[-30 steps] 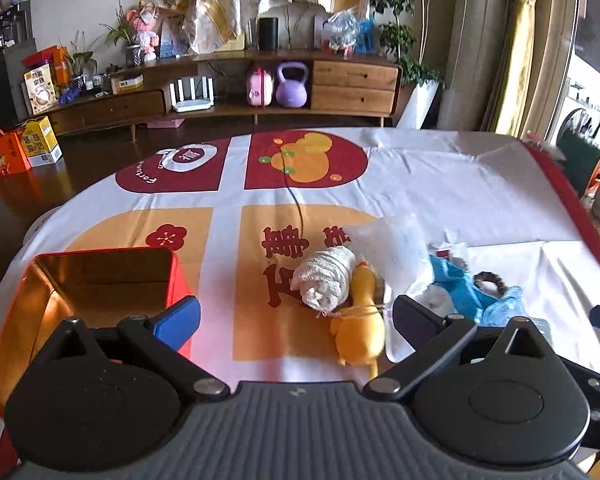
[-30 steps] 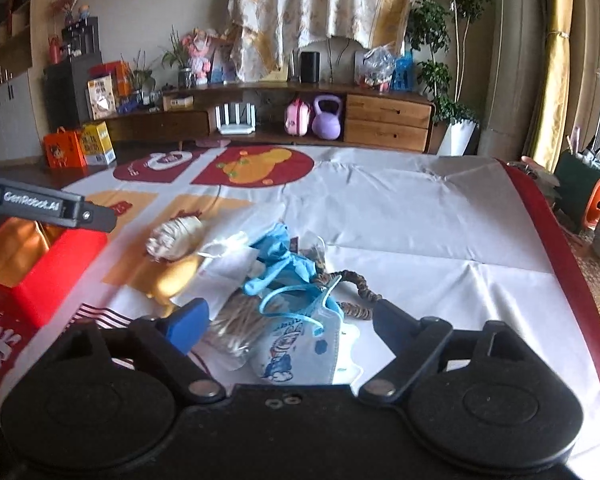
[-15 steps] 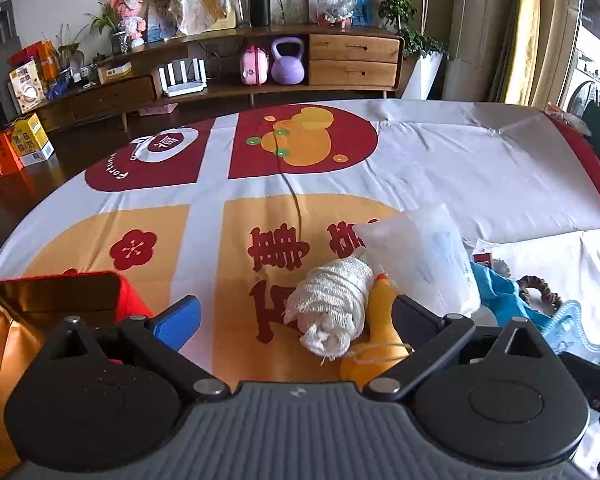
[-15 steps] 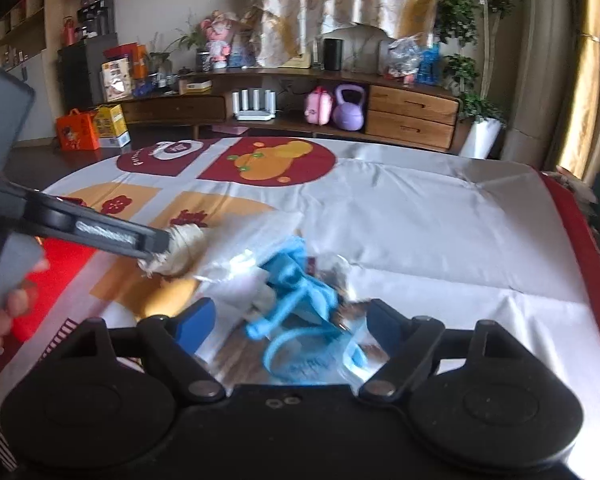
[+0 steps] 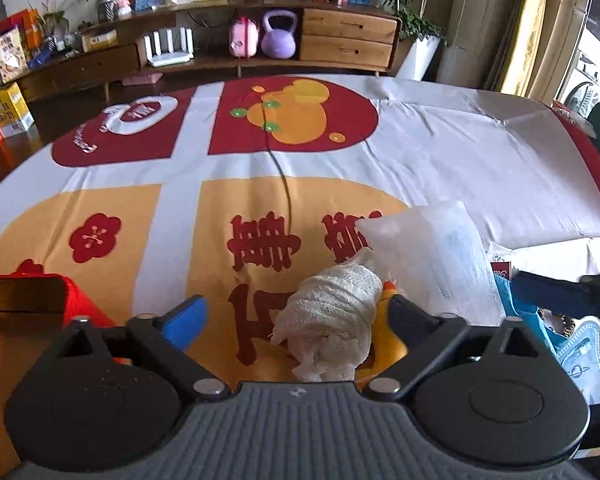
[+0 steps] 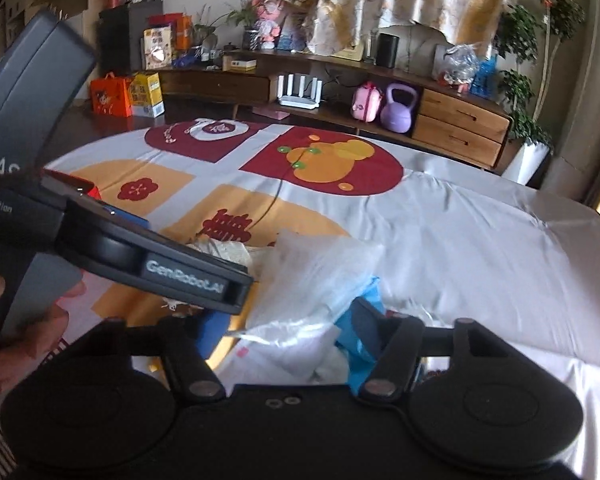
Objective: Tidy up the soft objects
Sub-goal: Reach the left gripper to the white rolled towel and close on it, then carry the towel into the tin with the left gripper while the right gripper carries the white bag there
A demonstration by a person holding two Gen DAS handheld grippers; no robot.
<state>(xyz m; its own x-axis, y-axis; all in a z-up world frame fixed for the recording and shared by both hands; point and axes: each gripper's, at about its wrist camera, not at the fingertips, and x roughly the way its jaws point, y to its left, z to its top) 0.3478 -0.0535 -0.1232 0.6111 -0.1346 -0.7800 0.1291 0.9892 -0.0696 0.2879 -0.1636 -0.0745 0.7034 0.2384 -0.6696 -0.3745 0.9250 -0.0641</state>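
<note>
While the left gripper point(image 5: 296, 320) is hovering low over the tablecloth point(image 5: 440, 148), the L wrist view is showing its jaws spread wide, gripping nothing, w/ the white gauze roll point(image 5: 330, 318) sitting right between the fingertips, nearer the black finger at 3 o'clock than the blue one at 9. The roll's long axis is running roughly 1-to-7 o'clock, so mostly along the fingers, not across them. A yellow rubber toy point(image 5: 388, 338) is lying tight against its 3 o'clock side, and a white plastic bag point(image 5: 432, 260) is leaning in at 1 o'clock. The red box point(image 5: 28, 304) is waiting at 9 o'clock, open top showing.

Switching to the R wrist view: the right gripper point(image 6: 288, 320) is also gaping, empty, w/ the plastic bag point(image 6: 316, 280) between its fingers and a blue glove point(image 6: 356, 344) by the 3 o'clock finger. The L tool's body is crossing at 9 o'clock, hiding most of the roll.

Judgement: L gripper is clearly the nearer one for the roll; closing square on it w/o catching the toy looks like the tricky bit.
</note>
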